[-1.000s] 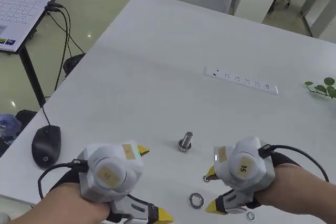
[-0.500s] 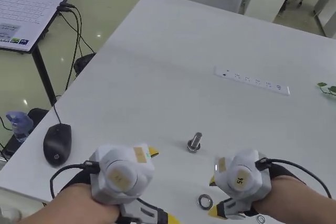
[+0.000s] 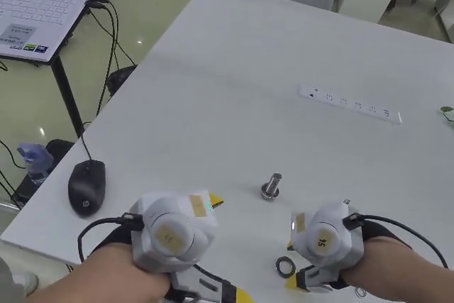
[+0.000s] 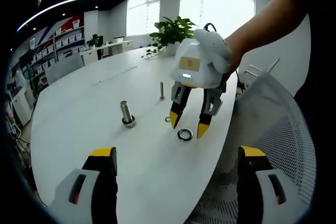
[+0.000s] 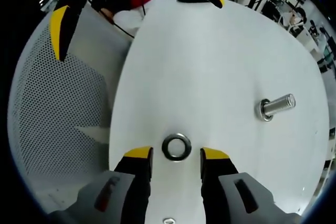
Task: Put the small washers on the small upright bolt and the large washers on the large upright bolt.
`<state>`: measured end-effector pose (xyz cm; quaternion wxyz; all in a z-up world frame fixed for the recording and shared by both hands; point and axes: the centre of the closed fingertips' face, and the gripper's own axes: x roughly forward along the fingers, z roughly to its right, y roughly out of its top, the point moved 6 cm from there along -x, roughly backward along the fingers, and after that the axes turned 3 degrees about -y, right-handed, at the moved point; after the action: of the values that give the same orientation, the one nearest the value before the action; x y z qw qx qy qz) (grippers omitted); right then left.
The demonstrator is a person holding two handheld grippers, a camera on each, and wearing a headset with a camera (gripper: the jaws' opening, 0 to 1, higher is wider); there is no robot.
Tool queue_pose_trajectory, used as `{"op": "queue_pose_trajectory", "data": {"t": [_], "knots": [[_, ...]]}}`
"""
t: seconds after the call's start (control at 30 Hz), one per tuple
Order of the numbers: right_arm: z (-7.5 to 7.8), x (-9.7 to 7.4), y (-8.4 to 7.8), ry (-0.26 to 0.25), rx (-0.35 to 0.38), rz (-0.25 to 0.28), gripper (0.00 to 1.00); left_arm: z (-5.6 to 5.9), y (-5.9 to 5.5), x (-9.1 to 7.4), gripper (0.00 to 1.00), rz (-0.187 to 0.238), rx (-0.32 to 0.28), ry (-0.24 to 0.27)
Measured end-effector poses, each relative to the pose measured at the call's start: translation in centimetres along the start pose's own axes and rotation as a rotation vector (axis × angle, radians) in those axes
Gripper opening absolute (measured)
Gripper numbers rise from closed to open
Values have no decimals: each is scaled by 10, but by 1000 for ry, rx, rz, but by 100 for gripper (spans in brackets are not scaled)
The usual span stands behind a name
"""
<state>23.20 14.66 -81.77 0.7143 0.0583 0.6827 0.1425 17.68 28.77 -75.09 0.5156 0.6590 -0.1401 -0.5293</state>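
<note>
Here the right gripper (image 5: 177,153) straddles the large washer (image 5: 176,147), jaws parted; left gripper (image 4: 177,152) likewise released.

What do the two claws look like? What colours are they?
The left claw and the right claw each have a rounded white body, grey jaws with yellow tips, and a black cable coming out the back. Each has a tan sticker on top, and the right one's is round with a number.

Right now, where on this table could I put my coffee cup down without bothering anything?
Best is the wide bare table between the big bolt and the power strip. The stretch from mouse to bolt is free too. The near edge is crowded: left gripper, right gripper, washer.
</note>
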Motion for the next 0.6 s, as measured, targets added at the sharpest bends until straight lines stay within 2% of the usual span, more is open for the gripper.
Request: {"op": "queue_pose_trajectory", "data": {"t": [0.1,0.3,0.4,0.6], "knots": [[0,2,-1,0,11,-5,37,1,0,0,97,9,-9,-4],[-1,3,-1,3,17,-1,37,0,-1,-1,96,1,-5,2],[0,3,-1,3,24,4,37,-2,-2,-1,93,-2,-3,13],[0,3,-1,0,24,9,35,-2,-1,-1,94,3,-3,15]]}}
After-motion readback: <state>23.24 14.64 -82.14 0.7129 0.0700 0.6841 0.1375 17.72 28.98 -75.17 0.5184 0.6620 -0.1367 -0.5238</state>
